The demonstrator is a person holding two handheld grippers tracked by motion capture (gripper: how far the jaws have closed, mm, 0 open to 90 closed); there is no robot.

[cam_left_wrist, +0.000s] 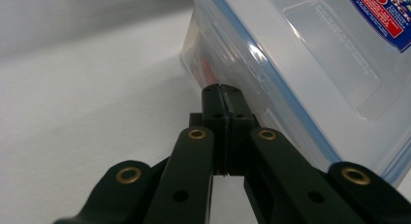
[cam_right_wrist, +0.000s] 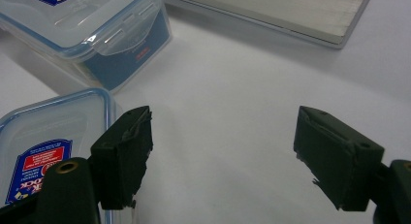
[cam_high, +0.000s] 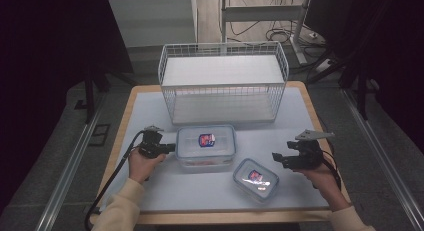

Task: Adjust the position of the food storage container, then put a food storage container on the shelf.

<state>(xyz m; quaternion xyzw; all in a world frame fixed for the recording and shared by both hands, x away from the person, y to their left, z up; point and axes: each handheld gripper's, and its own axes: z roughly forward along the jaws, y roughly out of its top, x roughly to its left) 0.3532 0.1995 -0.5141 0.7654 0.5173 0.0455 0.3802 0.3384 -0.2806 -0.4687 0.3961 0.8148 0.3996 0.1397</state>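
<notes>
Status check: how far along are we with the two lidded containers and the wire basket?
Done: nothing stowed; the wire basket holds neither container. In hand: the left tongs, shut, tips at the left side wall of the large container; whether they touch it I cannot tell. The right tongs stand open beside the small container, holding nothing. Left: probably moving both containers.

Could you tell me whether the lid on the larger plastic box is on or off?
On. The lid sits flat on the larger box, its side flap folded down in the right gripper view.
</notes>
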